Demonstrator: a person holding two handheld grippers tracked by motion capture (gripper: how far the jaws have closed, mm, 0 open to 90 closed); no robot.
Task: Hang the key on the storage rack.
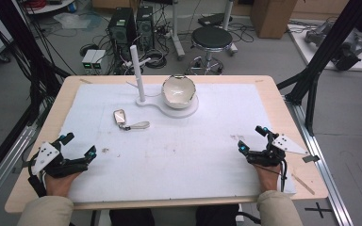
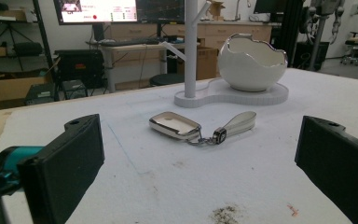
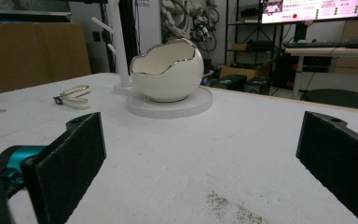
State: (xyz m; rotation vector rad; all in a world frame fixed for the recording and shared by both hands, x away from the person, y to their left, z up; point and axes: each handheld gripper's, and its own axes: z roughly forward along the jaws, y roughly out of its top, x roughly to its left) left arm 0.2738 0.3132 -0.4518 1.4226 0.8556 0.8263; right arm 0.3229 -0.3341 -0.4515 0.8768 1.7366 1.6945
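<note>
High view has my left gripper (image 1: 78, 147) and right gripper (image 1: 252, 138) resting near the table's (image 1: 283, 113) front corners, both with jaws spread wide and holding nothing. Between them, farther back on the white mat (image 1: 217, 108), a silver key fob (image 1: 119, 116) with its strap (image 1: 139, 125) lies flat. Beyond it an egg-shaped bowl (image 1: 178, 92) sits on a white stand (image 1: 147, 103) beside its upright post (image 1: 137, 70).

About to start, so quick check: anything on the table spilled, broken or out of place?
Nothing broken or spilled. The egg-shaped bowl has a jagged rim, seemingly by design. The key fob lies flat on the mat, which has a few dark smudges.
</note>
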